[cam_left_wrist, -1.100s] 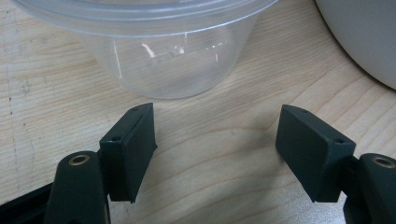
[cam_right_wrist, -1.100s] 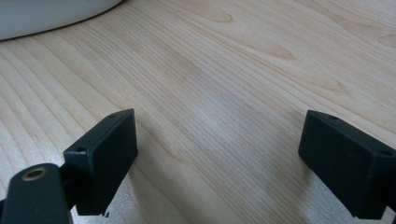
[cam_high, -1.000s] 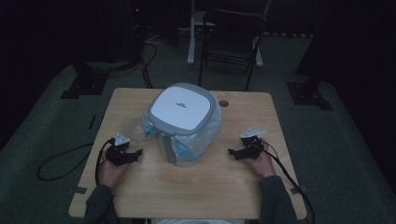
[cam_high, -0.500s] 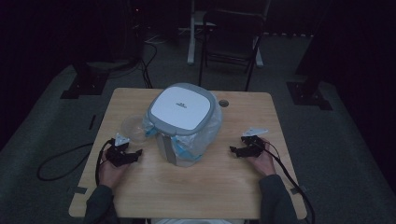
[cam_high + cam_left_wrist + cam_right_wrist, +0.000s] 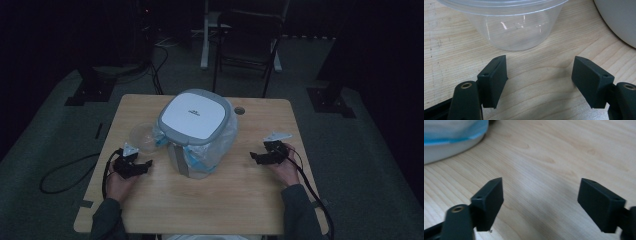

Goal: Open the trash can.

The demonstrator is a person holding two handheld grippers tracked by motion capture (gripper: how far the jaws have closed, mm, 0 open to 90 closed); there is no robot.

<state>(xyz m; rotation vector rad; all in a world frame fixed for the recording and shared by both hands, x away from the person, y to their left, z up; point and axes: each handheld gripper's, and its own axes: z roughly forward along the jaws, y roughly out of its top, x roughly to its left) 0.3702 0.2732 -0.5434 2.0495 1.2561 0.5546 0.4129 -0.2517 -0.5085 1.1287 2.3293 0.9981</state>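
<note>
Tool on the left in the high view: jaws apart, low over the bench, pointed toward the bin. Right tool likewise parted, off the bin's other flank and well apart from it. Against half a second ago, barely any shift on either side, with both hands parked and nothing gripped. Reads as a pause before a first reach, no step of the work begun. Clear bowl just beyond the left tool, close beside the bin. Smooth, square, round-cornered white lid with a grey rim. Thin, crinkled, translucent liner ballooning out below the lid.

Left gripper view: left tool open wide with bare wood between the matte black pads. Clear bowl straight ahead, near but not touching. Glossy thin plastic, walls tapering to a round flat base, a broad rim above. Curved pale wall of the bin at the upper right. Likely the first thing to be picked up, though thin walls may flex or slip under a pinch.

Right gripper view: right tool spread, empty. Pale bench with fine straight grain and a few knots. Rounded white foot of the bin at the upper left, blue-tinted liner sagging over it.
</note>
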